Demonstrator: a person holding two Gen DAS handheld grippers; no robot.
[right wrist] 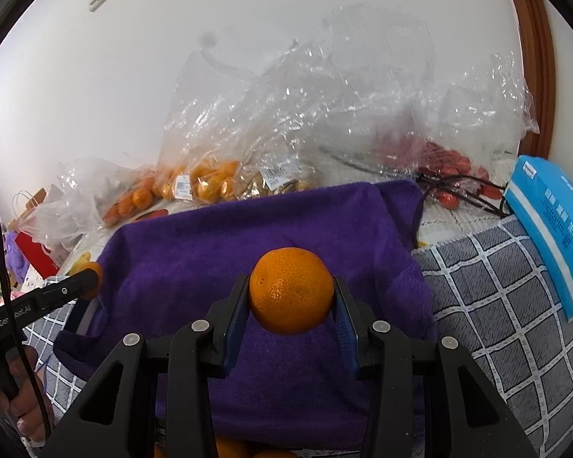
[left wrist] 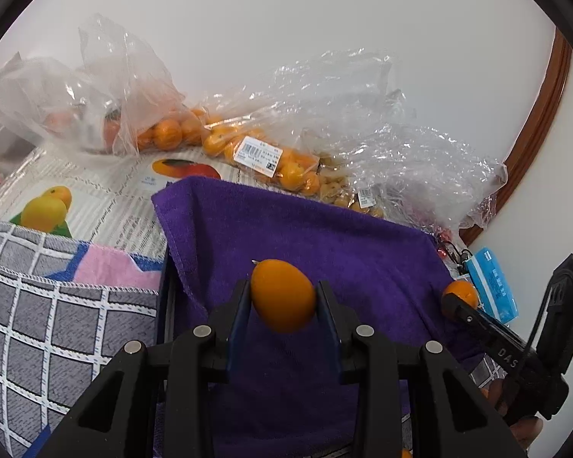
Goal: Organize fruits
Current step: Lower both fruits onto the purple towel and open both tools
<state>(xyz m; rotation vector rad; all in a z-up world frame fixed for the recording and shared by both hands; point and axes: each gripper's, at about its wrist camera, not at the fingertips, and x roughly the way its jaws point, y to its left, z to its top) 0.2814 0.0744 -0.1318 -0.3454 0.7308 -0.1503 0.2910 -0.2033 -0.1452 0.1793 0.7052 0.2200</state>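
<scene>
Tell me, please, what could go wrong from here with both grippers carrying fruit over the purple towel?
1. The left gripper pinches its smooth oval fruit only at its sides, so it might slip out and roll.
2. The right gripper holds the mandarin at its widest part; squeezing harder could bruise it.
3. The purple towel is soft and uneven, so released fruit might roll toward the plastic bags.

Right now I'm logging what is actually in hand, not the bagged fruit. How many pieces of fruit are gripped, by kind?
Smooth oval orange fruit, in the left gripper: 1
Round dimpled mandarin, in the right gripper: 1
Total: 2
</scene>
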